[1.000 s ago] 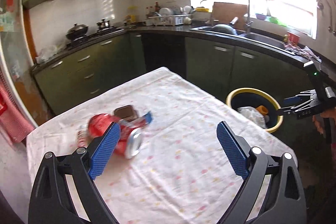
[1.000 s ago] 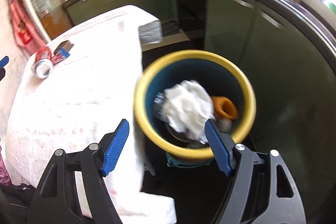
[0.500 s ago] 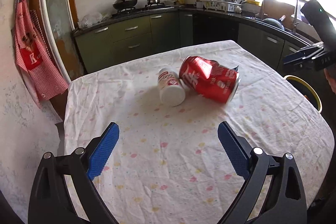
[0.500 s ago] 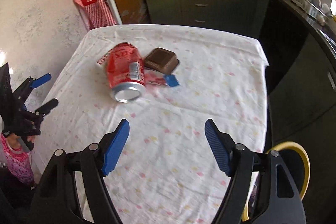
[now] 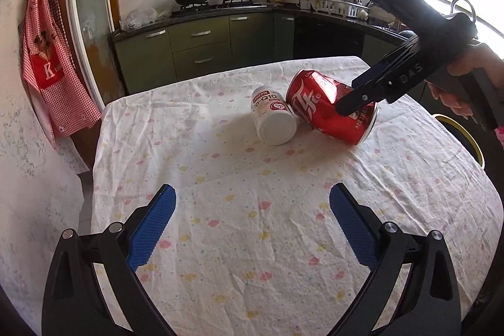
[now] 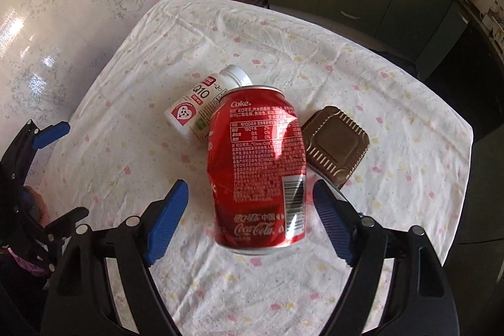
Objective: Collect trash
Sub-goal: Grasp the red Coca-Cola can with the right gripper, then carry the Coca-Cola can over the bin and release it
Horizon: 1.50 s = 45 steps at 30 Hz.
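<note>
A dented red Coke can [image 6: 256, 169] lies on its side on the cloth-covered table [image 6: 409, 178]; it also shows in the left wrist view [image 5: 327, 112]. A white Q10 bottle [image 6: 195, 109] lies against it, also in the left wrist view [image 5: 272, 115]. A brown plastic tray [image 6: 335, 142] lies on the can's other side. My right gripper [image 6: 250, 203] is open, its blue fingers on either side of the can's lower end, not touching. My left gripper [image 5: 252, 210] is open and empty over bare cloth, well short of the bottle.
A yellow-rimmed trash bin [image 5: 463, 134] stands past the table's right edge. Green kitchen cabinets [image 5: 201, 49] run behind the table. A red checked apron [image 5: 53, 65] hangs on the wall at left. The left gripper [image 6: 34, 140] shows at the table's left edge.
My right gripper has moved down over the can, which now lies between its open fingers. My left gripper has barely moved.
</note>
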Motion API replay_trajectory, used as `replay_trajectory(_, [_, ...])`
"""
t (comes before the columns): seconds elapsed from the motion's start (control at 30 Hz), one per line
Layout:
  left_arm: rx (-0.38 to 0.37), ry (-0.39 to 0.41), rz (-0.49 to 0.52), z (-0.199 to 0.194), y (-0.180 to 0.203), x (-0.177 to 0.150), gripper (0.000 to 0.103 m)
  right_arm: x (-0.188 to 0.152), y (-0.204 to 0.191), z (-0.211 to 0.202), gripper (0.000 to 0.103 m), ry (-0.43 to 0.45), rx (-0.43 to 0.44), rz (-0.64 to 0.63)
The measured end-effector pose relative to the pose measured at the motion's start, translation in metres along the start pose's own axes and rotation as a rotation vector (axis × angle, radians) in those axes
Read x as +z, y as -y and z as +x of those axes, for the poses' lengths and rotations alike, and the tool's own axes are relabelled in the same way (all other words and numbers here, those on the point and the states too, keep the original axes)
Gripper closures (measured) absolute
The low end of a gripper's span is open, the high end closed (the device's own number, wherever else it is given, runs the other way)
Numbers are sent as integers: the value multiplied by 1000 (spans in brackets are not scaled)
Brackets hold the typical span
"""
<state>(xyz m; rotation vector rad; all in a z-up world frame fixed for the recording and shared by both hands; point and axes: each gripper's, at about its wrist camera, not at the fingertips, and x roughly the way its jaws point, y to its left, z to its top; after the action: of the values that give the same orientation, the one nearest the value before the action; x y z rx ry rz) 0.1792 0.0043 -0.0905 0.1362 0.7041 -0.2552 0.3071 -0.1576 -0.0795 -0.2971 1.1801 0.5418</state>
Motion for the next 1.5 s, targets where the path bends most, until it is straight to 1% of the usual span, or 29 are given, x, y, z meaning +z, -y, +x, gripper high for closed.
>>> replay_trajectory(0.1, [-5,1,0,-2,0,-1,6,2,-1,12,26,-24,-14,-5])
replay_trajectory(0.4, [-3,-3,6,-4,1,-2,6,1,-4,29,27,-56,-32,-14])
replay_trajectory(0.47, [-5,-2,7,-5,1,-2,6,2,-3,32,37,-63,-38,-11])
replay_trajectory(0.57, [-4,-4,13,-5,3,-2,6,2,-2,30,37,-48,-27,-2])
replay_trajectory(0.77, [3,-14,26,-4,4,-2,6,-6,-2,13,37,-17,-14,-1])
replay_trajectory(1.03, [4,-24,41,-3,10,-1,6,-26,-3,-12,38,27,0,7])
replay_trajectory(1.3, [4,-23,65,-8,21,2,6,-50,-6,-43,38,86,27,18])
replay_trajectory(1.5, [-1,-18,86,-11,30,5,6,-78,1,-71,39,133,20,50])
